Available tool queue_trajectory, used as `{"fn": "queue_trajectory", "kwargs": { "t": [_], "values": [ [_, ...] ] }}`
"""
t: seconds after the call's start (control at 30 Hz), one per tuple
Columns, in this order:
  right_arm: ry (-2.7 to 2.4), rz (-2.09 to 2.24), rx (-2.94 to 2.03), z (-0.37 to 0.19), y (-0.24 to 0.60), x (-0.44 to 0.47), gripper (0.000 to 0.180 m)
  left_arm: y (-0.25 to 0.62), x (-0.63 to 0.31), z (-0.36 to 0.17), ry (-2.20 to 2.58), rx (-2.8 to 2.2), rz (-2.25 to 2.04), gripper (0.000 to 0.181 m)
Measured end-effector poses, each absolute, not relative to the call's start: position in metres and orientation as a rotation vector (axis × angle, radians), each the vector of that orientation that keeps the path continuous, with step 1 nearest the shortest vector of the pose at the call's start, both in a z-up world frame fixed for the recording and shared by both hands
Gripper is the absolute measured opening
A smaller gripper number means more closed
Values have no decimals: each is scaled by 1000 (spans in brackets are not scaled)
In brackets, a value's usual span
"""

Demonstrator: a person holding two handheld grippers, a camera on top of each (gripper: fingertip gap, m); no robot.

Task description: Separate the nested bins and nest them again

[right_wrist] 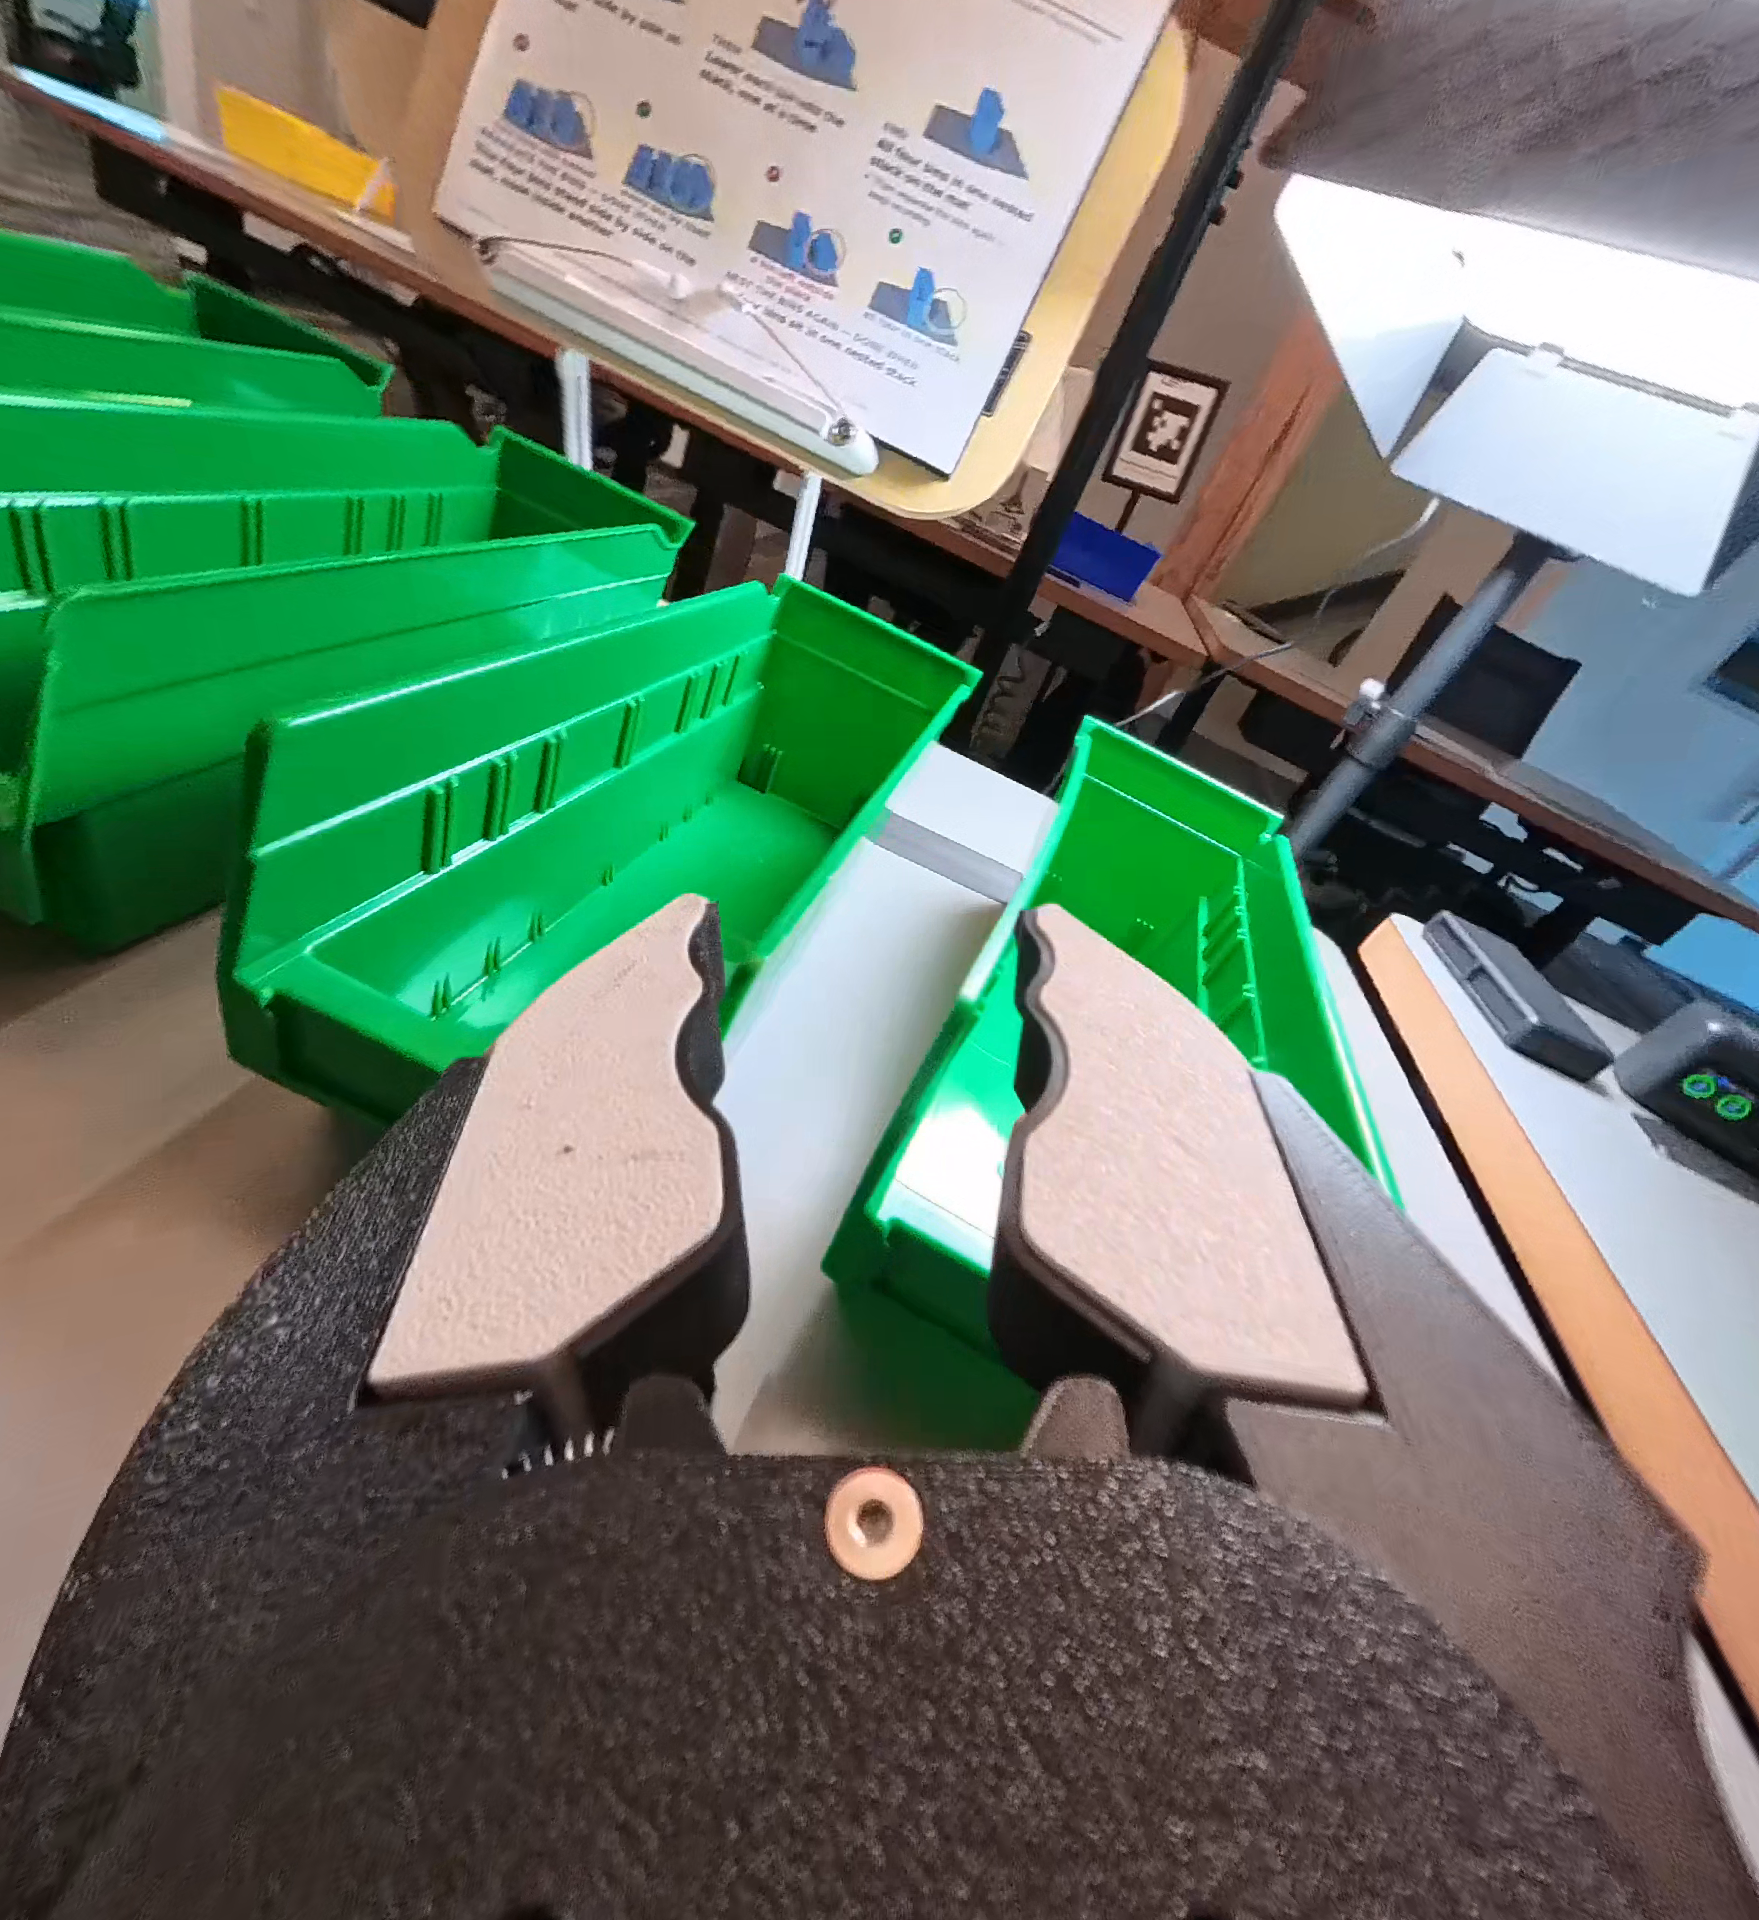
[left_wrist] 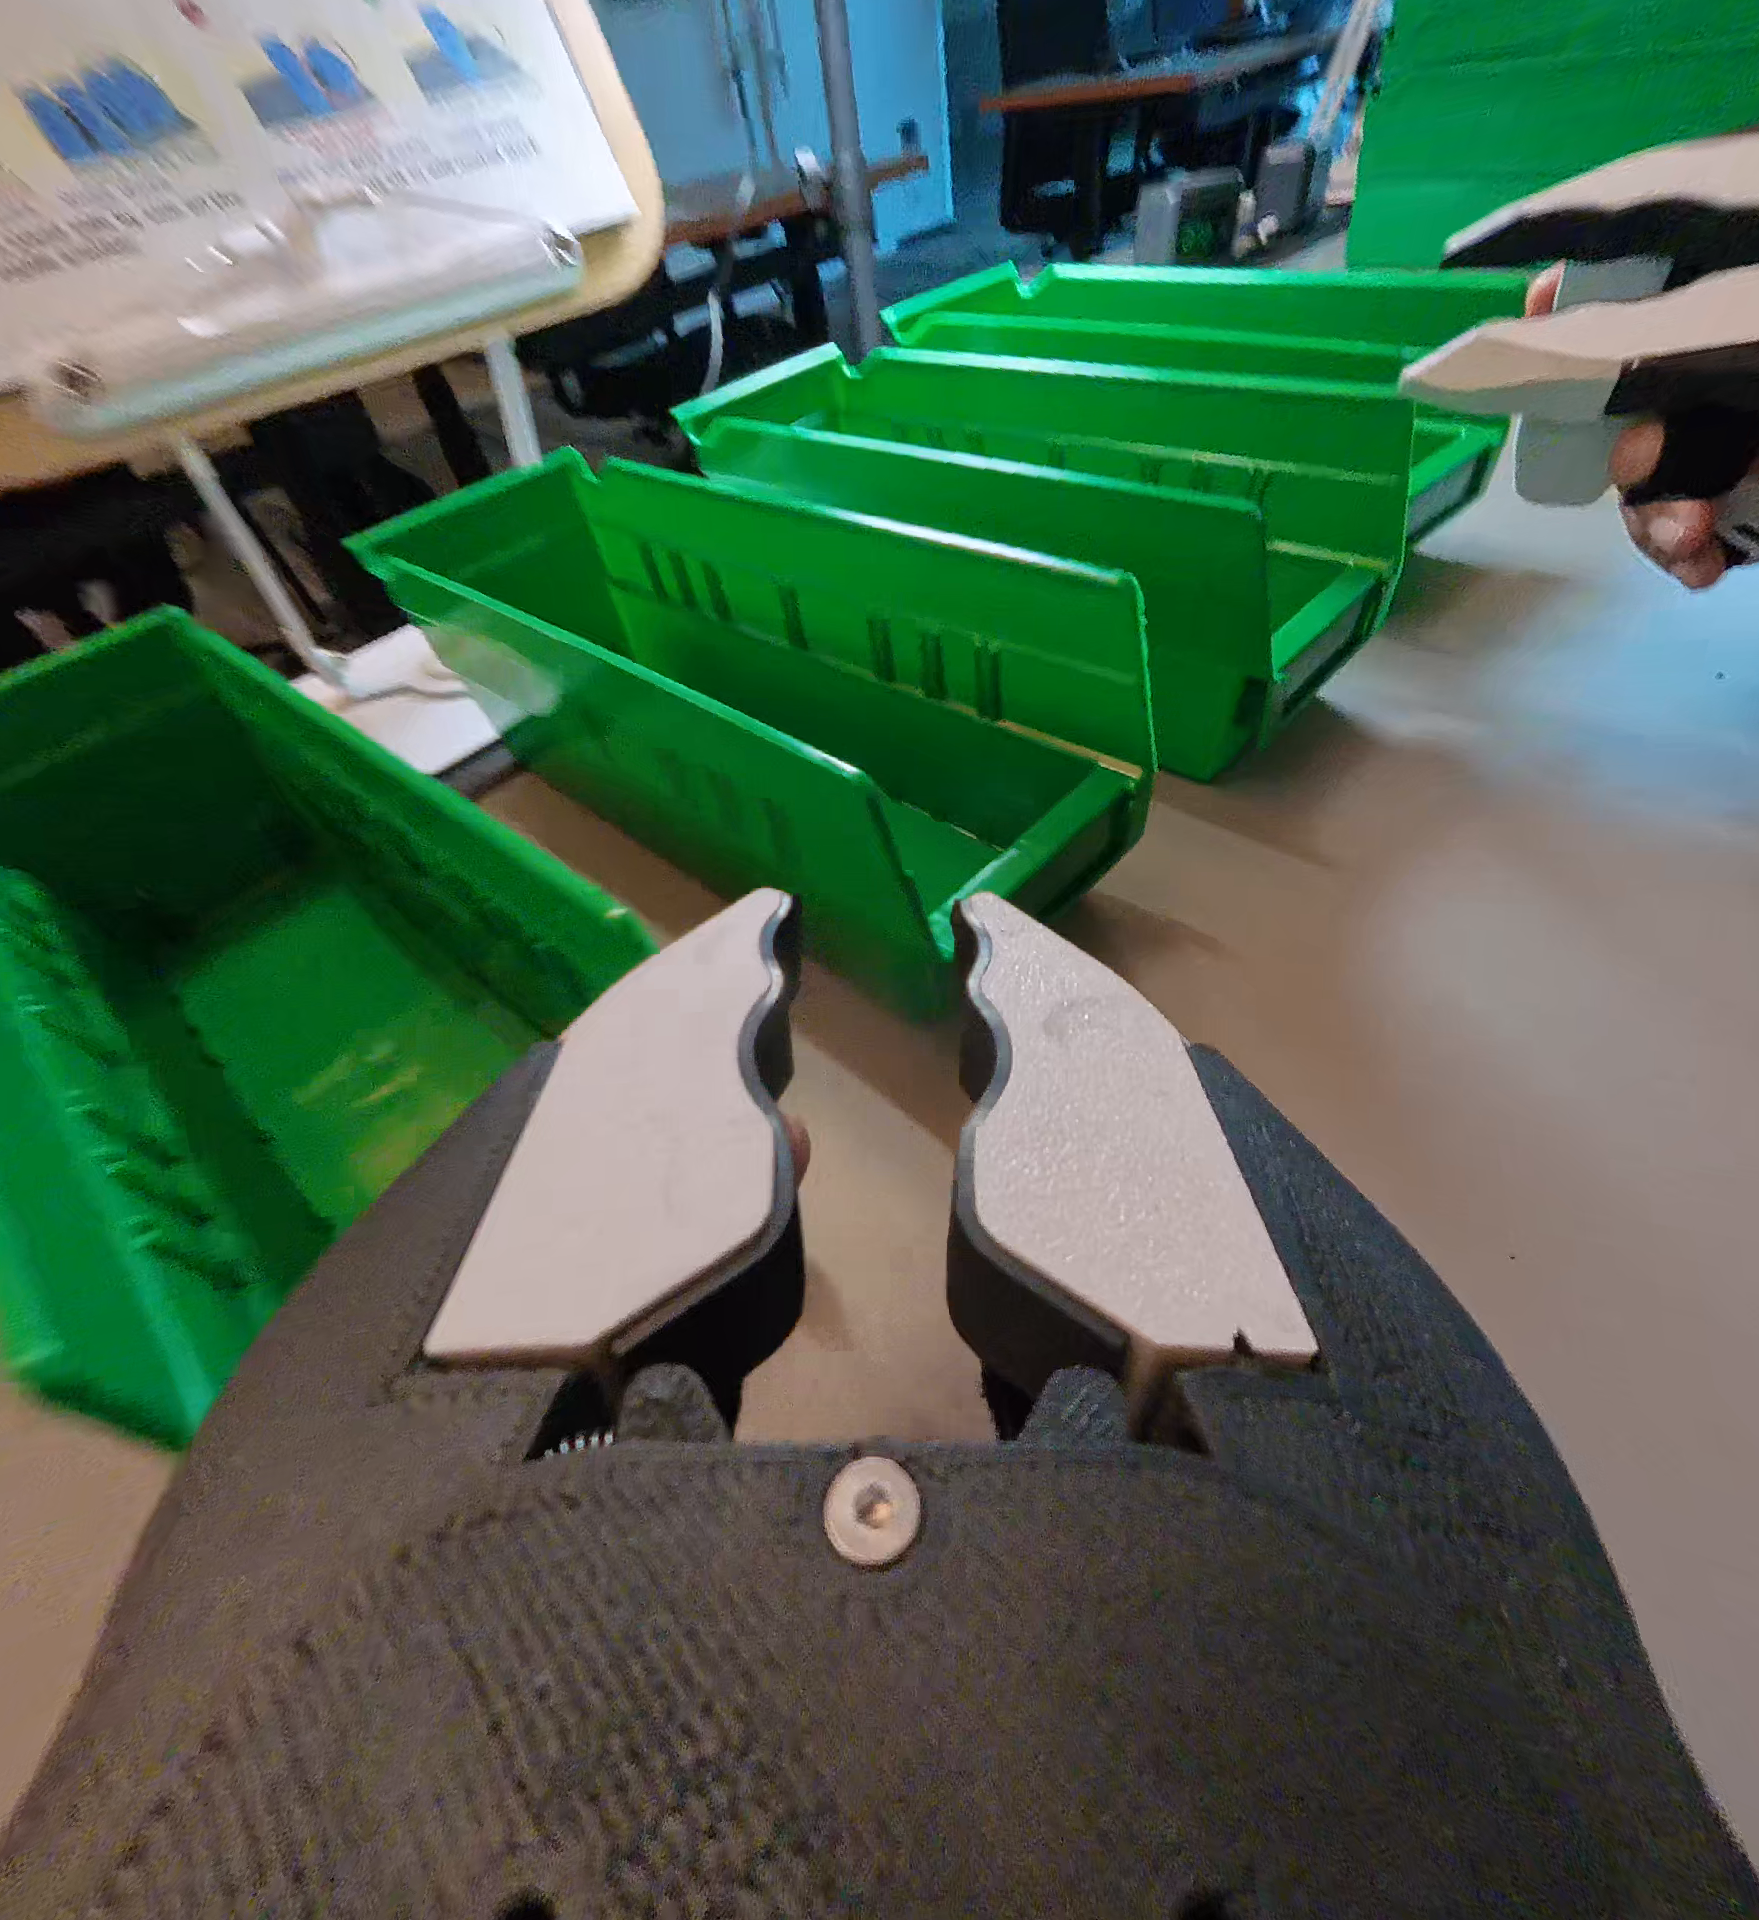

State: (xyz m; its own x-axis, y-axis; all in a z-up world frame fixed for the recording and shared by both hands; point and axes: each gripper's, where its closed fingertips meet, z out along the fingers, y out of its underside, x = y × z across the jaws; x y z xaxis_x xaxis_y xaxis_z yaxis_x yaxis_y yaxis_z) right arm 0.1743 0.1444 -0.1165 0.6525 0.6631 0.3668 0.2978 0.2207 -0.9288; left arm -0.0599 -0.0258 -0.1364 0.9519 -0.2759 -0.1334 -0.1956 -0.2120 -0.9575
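I have 4 green bins laid out side by side on the tan bench (left_wrist: 1477,1039), none of them nested. From the left wrist view, my left tool (left_wrist: 875,935) hovers above the bench with its jaws parted and nothing between them. The nearest bin (left_wrist: 179,987) sits just to its left, blurred. The second bin (left_wrist: 802,748) lies just ahead of the fingertips, the third bin (left_wrist: 1114,520) beyond it, and the fourth bin (left_wrist: 1218,301) farthest back. My right tool (left_wrist: 1426,312) shows at the upper right of that view, above the far bins, gripped by a hand (left_wrist: 1685,499).

From the right wrist view, my right tool (right_wrist: 870,914) is also released and grasps nothing. The order of the row is reversed here. One bin (right_wrist: 1197,883) lies ahead under the right finger, near the bench edge. Another bin (right_wrist: 542,852) sits just left of the fingertips, with a strip of bare bench between the 2. The remaining 2 bins (right_wrist: 179,582) extend off the left side.

An instruction sheet (right_wrist: 802,187) on a clipboard stand rises behind the bins.
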Motion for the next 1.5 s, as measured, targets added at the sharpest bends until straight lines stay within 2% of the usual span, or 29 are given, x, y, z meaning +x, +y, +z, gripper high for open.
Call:
{"fn": "queue_trajectory", "kwargs": {
  "t": [0.2, 0.43, 0.8, 1.13, 1.37, 1.5],
  "values": [
    [-782, 328, -1444, -122, 163, 194, 55, -58, -128, -97, 117, -1683, -28, 32],
    [-732, 333, -1476, -125, 171, 204, 53, -75, -196, -95, -65, -1647, 43, 37],
    [-832, 307, -1447, -130, 164, 195, 47, -74, -198, -97, -63, -1655, 61, 42],
    [-854, 296, -1498, -137, 170, 200, 49, -69, -190, -107, -46, -1680, 47, 43],
    [-1222, 289, -1559, -167, 157, 197, 60, -68, -198, -111, -81, -1692, 43, 43],
    [-1526, 77, -1577, -193, 159, 204, 65, -66, -199, -116, -87, -1706, 44, 43]
  ]
}}
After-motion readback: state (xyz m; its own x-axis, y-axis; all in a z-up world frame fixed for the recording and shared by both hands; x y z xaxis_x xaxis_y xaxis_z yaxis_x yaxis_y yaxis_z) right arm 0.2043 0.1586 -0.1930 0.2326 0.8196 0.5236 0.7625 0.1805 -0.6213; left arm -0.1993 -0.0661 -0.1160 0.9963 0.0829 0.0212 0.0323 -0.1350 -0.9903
